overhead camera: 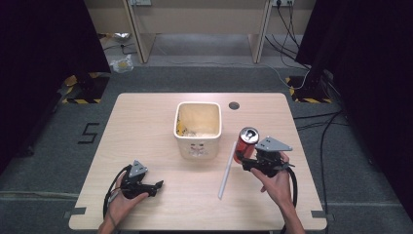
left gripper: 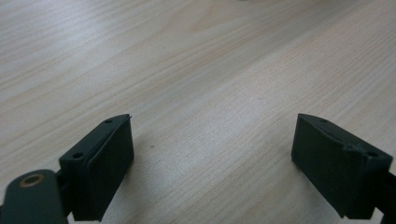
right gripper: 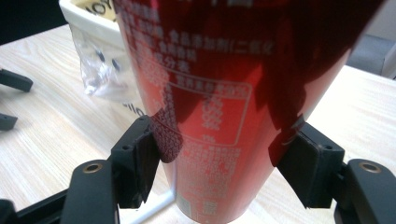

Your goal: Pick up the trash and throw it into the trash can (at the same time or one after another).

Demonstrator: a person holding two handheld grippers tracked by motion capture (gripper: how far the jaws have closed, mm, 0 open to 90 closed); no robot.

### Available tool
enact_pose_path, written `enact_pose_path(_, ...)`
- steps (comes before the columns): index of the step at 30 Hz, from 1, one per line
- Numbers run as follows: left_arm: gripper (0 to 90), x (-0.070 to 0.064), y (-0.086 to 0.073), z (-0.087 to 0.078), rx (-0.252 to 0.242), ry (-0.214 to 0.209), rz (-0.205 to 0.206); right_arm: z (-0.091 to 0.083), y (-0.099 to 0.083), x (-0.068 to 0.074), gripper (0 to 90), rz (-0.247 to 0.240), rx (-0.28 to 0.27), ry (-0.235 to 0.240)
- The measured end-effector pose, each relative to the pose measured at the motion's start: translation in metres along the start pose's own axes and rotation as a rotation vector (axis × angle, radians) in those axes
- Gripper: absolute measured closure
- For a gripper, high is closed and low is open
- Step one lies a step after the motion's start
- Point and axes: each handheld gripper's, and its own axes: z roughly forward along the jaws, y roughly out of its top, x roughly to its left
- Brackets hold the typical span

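Seen from above, a person stands at the near edge of a pale wooden table (overhead camera: 146, 122), holding a two-jaw gripper in each hand. The left gripper (overhead camera: 155, 186) rests low over the near left part of the table, its jaws spread apart with nothing between them. The right gripper (overhead camera: 247, 158), at the near right, has its jaws clamped around a red can (overhead camera: 246, 143), which is upright with its silver top showing. A cream-coloured bin (overhead camera: 198, 127) stands at the middle of the table, just left of the can, and a thin white rod (overhead camera: 226, 170) lies on the wood between bin and can, running toward the near edge. From the left gripper view, two black jaws stand wide apart above bare wood grain. From the right gripper view, the red can (right gripper: 224, 93) sits close up, printed with small white text, pressed between the two black jaws on either side; the bin (right gripper: 93, 18) and a crumpled clear plastic wrapper (right gripper: 100, 70) sit behind it to the left.
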Motion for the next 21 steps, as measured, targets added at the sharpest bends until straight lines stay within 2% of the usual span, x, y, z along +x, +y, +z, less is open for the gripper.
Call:
enact_pose_path(13,12.2,0.000,0.000,0.000,0.000,0.000,0.000,-0.002,0.024,-0.004,33.8,-0.007,-0.014,0.010)
enact_pose_path(21,12.2,0.000,0.000,0.000,0.000,0.001,0.000,0.003,0.040,-0.005,33.8,-0.007,-0.005,0.035)
